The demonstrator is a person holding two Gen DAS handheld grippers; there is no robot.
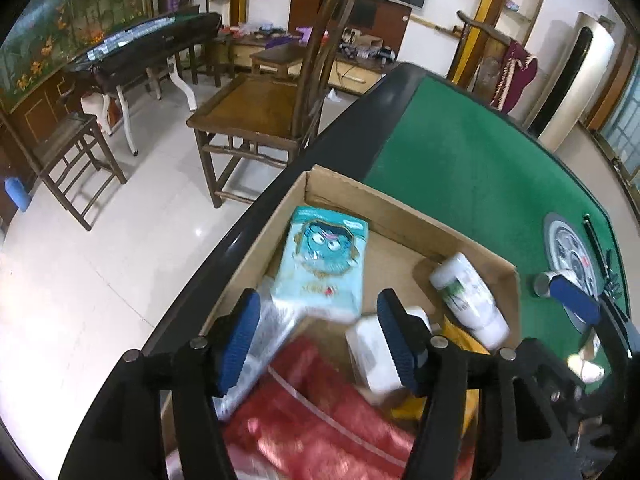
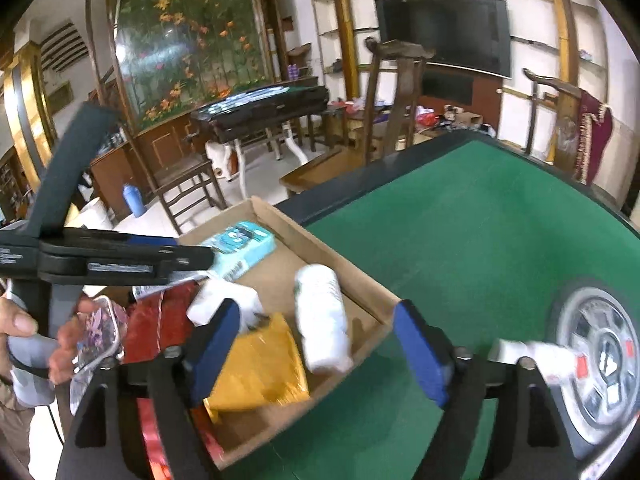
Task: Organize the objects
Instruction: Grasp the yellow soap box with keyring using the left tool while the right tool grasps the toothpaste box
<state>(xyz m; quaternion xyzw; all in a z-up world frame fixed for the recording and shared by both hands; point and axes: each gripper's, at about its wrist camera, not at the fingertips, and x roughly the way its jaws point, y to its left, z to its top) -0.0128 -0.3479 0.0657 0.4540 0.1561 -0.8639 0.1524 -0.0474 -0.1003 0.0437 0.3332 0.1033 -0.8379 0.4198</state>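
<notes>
A shallow cardboard box (image 1: 404, 208) sits on the green table near its left edge. In it lie a light blue packet with a cartoon face (image 1: 324, 264), a white bottle (image 1: 468, 292) on its side, a small white box (image 1: 372, 360), a yellow packet (image 2: 260, 364) and a red packet (image 1: 320, 420). My left gripper (image 1: 318, 338) hangs open over the box's near end, with nothing pressed between its pads. My right gripper (image 2: 318, 350) stands wide open above the box's right rim, the white bottle (image 2: 322, 316) lying loose beyond its fingers. A clear wrapped item (image 1: 272, 320) lies under the left finger.
A round silver hub (image 2: 600, 360) is set into the green table (image 2: 460, 240) at the right, with a blurred white tube (image 2: 536, 356) beside it. A hand (image 2: 20, 320) grips the left tool's handle. Wooden chairs (image 1: 256, 112) stand on the tiled floor beyond the table's edge.
</notes>
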